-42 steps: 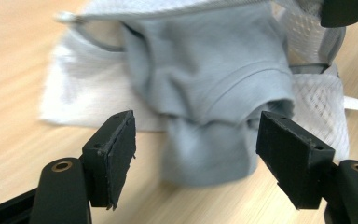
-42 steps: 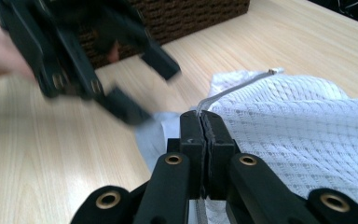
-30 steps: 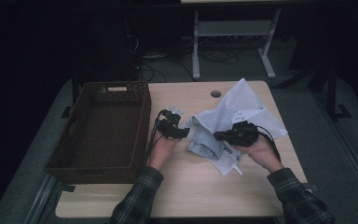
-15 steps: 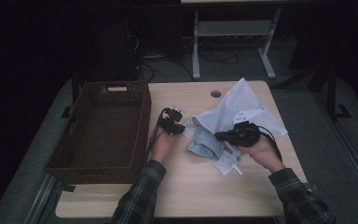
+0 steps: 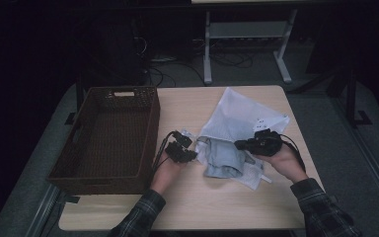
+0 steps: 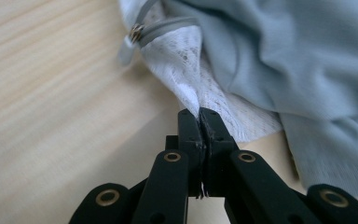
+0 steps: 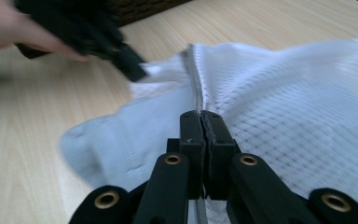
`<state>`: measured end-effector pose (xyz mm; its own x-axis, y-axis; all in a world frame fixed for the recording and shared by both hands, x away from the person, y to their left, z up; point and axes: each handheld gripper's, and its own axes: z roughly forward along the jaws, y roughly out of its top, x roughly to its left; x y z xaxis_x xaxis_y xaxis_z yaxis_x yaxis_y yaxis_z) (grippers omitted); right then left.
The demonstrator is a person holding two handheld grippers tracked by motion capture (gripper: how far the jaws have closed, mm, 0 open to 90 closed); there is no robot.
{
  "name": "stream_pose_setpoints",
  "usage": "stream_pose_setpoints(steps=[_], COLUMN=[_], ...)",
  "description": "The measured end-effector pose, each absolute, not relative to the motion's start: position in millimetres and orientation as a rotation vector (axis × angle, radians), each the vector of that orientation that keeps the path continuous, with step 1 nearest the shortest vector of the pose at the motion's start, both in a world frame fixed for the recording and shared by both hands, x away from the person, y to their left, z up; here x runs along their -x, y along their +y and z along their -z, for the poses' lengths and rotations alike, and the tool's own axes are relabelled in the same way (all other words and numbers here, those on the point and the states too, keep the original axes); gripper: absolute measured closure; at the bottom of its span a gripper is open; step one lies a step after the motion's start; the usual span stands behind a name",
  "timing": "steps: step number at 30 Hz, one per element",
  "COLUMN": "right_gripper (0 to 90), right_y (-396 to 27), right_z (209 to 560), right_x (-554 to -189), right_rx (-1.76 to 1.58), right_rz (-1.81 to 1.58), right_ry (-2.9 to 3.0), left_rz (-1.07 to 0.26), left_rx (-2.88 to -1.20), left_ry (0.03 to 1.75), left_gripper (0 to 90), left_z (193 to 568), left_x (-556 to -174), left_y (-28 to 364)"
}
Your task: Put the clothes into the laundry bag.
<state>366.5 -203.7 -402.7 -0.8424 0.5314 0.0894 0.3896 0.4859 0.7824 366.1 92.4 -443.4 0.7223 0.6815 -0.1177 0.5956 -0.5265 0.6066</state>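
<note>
Two grippers pinch one white mesh laundry bag; left gripper clamps the lace edge at 9 o'clock, right gripper clamps the zipper seam at 3 o'clock. Limp, light, prone to slipping; the grey garment inside is soft, so I judge hems safest to grip.

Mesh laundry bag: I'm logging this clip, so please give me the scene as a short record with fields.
surface: wooden table
bag: white mesh laundry bag, lying flat, zipper edge toward the person
garment: pale blue cloth, partly in the bag's mouth
left gripper: shut, pinching the bag's lace-like white edge near the zipper pull
right gripper: shut on the bag at its zipper line
basket: dark woven basket, left of the bag, nothing visible inside
</note>
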Motion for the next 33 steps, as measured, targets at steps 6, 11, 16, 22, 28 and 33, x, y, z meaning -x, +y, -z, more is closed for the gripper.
stream_pose_setpoints(steps=[6,11,16,22,28,33], right_gripper=[83.1,62.0,54.2,42.6,33.3,30.1], right_y=[-210,-207,-196,-174,-157,-151], right_z=[404,397,388,397,413,428], right_x=[-366,-355,-338,-320,-316,-315], right_rx=[-0.816,-0.800,-0.734,-0.660,-0.625,-0.592], right_rz=[-1.288,-1.338,-1.361,-1.312,-1.185,-1.095], right_ry=[2.565,2.576,2.605,2.674,2.719,2.749], left_rz=[-0.172,-0.159,-0.163,-0.163,-0.162,-0.161], left_rx=[-2.309,-2.294,-2.294,-2.294,-2.298,-2.304], left_ry=[0.901,0.901,0.893,0.890,0.886,0.882], left_gripper=[87.6,87.6,87.5,87.6,87.6,87.6], left_z=[445,445,445,444,444,444], left_x=[-335,-332,-331,-332,-332,-332], left_y=[96,100,98,100,100,100])
